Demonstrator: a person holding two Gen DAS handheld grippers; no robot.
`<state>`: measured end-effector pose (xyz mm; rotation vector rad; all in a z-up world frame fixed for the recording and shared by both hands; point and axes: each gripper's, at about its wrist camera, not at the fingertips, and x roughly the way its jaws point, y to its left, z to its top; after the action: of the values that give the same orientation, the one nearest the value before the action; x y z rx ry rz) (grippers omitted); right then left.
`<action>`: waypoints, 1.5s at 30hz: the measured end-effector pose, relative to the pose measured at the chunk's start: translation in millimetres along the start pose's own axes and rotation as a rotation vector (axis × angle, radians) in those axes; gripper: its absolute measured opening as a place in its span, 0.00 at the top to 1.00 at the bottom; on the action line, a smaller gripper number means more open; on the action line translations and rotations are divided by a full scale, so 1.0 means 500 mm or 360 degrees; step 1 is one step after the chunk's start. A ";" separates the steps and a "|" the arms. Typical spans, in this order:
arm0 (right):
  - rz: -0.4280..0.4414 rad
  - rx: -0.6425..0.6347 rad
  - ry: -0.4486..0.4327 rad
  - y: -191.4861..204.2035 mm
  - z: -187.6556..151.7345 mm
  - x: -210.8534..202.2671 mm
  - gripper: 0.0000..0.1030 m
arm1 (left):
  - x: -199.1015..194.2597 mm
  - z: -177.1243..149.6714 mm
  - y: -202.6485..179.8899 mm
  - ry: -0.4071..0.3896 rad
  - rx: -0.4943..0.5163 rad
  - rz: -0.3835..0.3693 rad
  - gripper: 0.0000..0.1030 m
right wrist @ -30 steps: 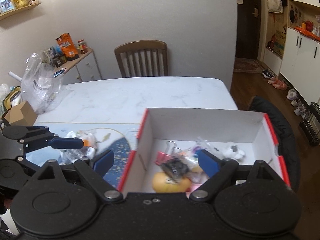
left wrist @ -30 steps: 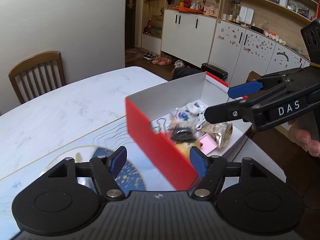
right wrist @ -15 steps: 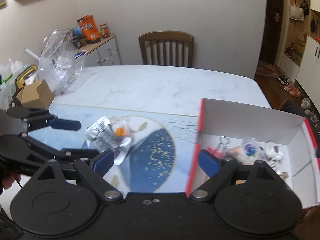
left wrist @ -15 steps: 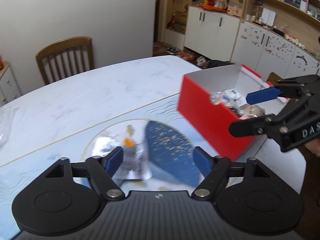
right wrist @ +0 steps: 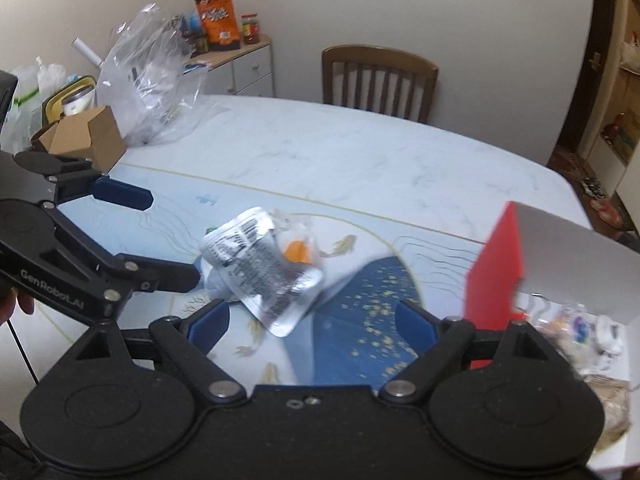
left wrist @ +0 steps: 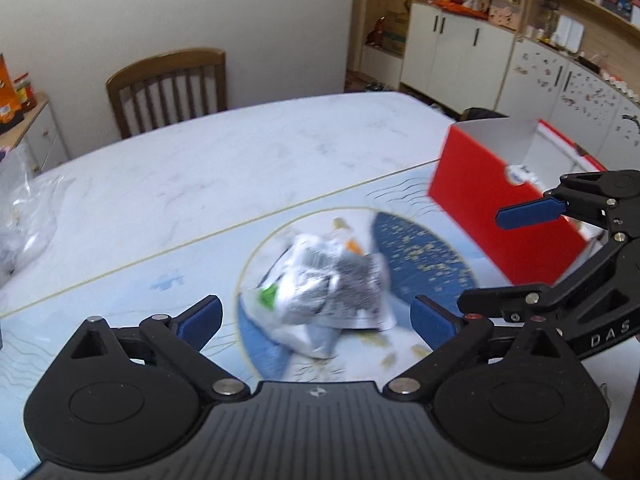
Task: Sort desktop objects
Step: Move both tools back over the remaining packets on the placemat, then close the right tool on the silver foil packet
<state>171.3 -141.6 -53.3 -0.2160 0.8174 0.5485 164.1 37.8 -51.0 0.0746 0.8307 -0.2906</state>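
A pile of silver and clear packets (left wrist: 320,284) lies on the light blue mat (left wrist: 160,280), just ahead of my left gripper (left wrist: 316,318), which is open and empty. The packets also show in the right wrist view (right wrist: 264,268), ahead and left of my right gripper (right wrist: 312,322), also open and empty. A red box with white inside (left wrist: 492,188) stands to the right and holds several small items (right wrist: 576,332). The right gripper shows in the left wrist view (left wrist: 500,260); the left gripper shows in the right wrist view (right wrist: 160,240).
The white marble table (left wrist: 240,160) extends behind the mat. A wooden chair (right wrist: 380,80) stands at its far side. Clear plastic bags (right wrist: 148,84) and a cardboard box (right wrist: 88,140) sit at the far left. Cabinets (left wrist: 460,52) line the room to the right.
Both cameras have swung left, away from the red box and onto the packets on the mat. The packets now sit centred ahead of the left gripper. Both grippers stayed open.
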 end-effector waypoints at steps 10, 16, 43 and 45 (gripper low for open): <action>0.0027 -0.0231 0.0055 0.050 0.008 0.098 0.18 | 0.054 -0.025 0.077 0.0077 -0.0006 -0.0028 0.02; 0.0000 -0.0513 0.0022 0.081 0.003 0.127 0.22 | 0.083 -0.031 0.094 0.0093 0.0088 -0.0124 0.02; 0.0054 -0.0383 0.0112 0.043 0.025 0.168 0.80 | 0.137 0.007 0.073 0.0041 0.0221 -0.0214 0.02; 0.0045 -0.0370 0.0111 0.036 0.021 0.164 0.80 | 0.139 0.009 0.067 0.0037 0.0258 -0.0219 0.02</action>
<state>213.5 -91.5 -106.4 -0.4392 0.8248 0.6657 221.2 53.6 -100.8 0.1733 0.8358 -0.4876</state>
